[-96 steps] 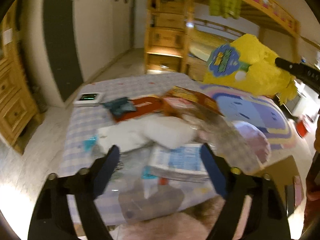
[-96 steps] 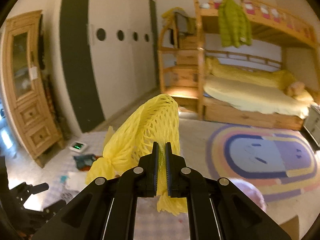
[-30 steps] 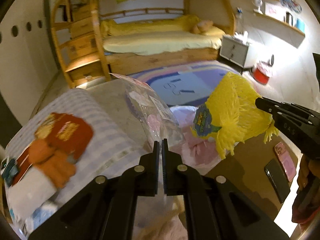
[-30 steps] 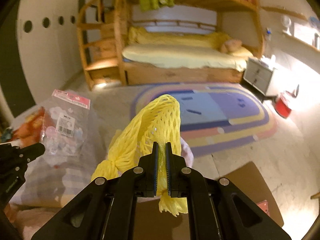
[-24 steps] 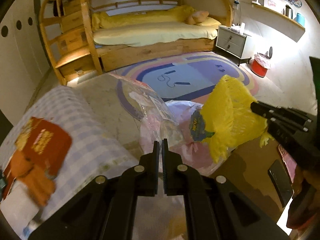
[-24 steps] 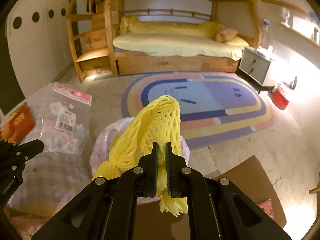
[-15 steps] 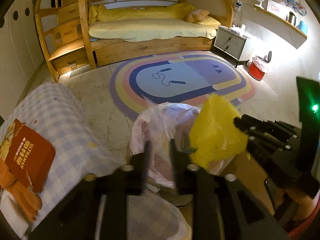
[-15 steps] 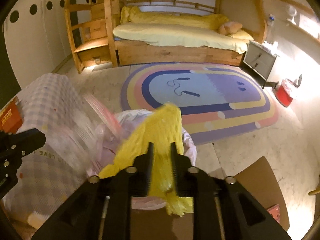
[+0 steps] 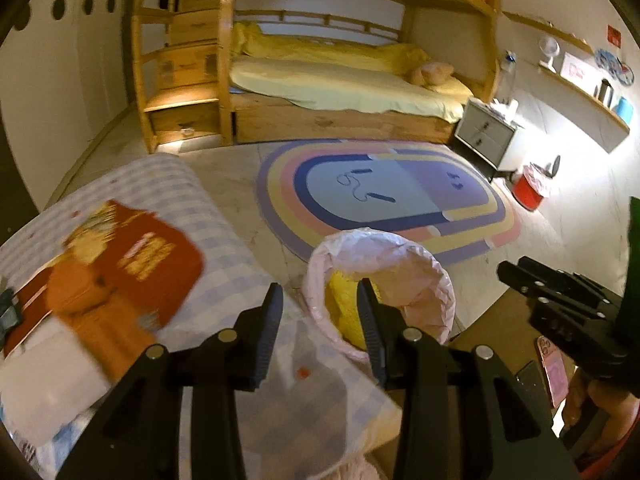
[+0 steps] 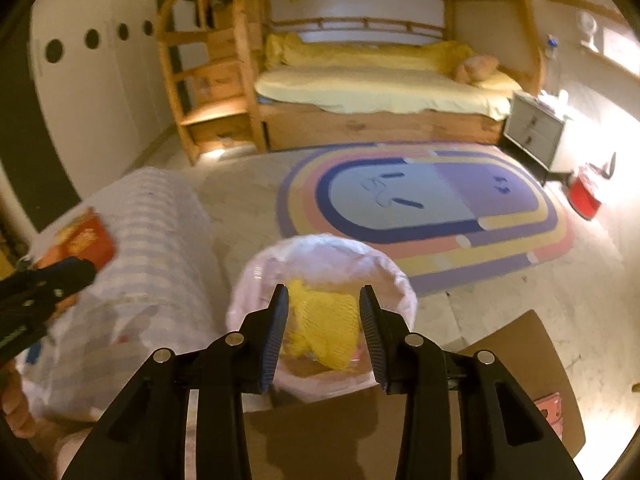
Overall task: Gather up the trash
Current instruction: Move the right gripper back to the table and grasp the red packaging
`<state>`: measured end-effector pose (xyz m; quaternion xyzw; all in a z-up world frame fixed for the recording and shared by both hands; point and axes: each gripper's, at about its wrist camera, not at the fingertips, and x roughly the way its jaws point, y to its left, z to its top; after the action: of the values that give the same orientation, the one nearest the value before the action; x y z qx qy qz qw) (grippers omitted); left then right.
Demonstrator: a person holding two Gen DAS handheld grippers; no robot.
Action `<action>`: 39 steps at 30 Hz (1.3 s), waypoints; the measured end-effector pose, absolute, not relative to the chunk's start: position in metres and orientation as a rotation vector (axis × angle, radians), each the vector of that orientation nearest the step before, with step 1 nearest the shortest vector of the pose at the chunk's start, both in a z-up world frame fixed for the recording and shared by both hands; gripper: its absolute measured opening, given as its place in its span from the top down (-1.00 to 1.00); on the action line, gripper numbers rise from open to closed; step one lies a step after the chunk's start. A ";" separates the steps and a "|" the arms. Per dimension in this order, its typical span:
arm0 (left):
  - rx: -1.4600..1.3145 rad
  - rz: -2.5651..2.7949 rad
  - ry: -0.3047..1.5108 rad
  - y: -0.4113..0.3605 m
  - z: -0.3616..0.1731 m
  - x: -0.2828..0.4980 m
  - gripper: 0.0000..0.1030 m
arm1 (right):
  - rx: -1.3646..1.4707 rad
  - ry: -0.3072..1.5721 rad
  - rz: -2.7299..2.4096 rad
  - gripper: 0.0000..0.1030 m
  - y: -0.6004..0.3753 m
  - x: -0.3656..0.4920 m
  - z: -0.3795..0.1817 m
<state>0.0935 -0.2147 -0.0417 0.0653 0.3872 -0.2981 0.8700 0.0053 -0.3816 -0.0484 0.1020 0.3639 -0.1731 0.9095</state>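
Two pieces of trash had just dropped from the grippers: the yellow mesh net (image 10: 324,324) now lay inside the pink-lined bin (image 10: 394,280), where a second earlier it hung clamped above it. Left gripper (image 9: 319,312) and right gripper (image 10: 323,322) hovered over the bin, jaws opening and empty; more litter waited beside the bin.

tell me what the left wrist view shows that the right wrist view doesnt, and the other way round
Only the left wrist view shows the long wall shelf with a small white fan, and a dark phone on the brown cardboard sheet.

Only the right wrist view shows the yellow mesh net nearly whole, lying inside the pink-lined trash bin, framed between the right gripper and its opening jaws, which do not touch it.

Both show the bin, the net in it, the red snack box, the oval pastel rug, the wooden bunk bed and the red bucket.
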 end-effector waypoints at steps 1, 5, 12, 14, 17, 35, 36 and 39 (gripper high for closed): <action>0.131 -0.615 0.806 -0.207 -0.039 0.091 0.28 | 0.210 0.736 -0.337 0.25 -0.374 0.002 -0.042; 0.112 -0.569 0.778 -0.172 -0.026 0.080 0.19 | 0.222 0.708 -0.274 0.25 -0.350 -0.002 -0.026; 0.080 -0.443 0.749 -0.098 -0.016 0.065 0.10 | 0.168 0.695 -0.153 0.25 -0.294 0.009 -0.011; 0.072 -0.401 0.742 -0.078 -0.014 0.063 0.00 | 0.146 0.704 -0.117 0.25 -0.278 0.016 -0.012; 0.070 -0.318 0.720 -0.048 -0.010 0.063 -0.07 | 0.116 0.723 -0.065 0.25 -0.256 0.027 -0.016; -0.029 -0.045 0.716 0.061 -0.027 0.103 -0.44 | -0.090 0.777 0.091 -0.19 -0.170 0.135 -0.058; -0.032 -0.039 0.718 0.064 -0.028 0.106 -0.44 | -0.099 0.780 0.090 -0.19 -0.167 0.140 -0.061; -0.041 -0.035 0.721 0.067 -0.031 0.111 -0.44 | -0.146 0.798 0.068 -0.23 -0.158 0.157 -0.072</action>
<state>0.1115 0.0667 -0.0312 -0.0198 0.3526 -0.0172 0.9354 0.1566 -0.1581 -0.0722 -0.0710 0.3879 0.0332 0.9184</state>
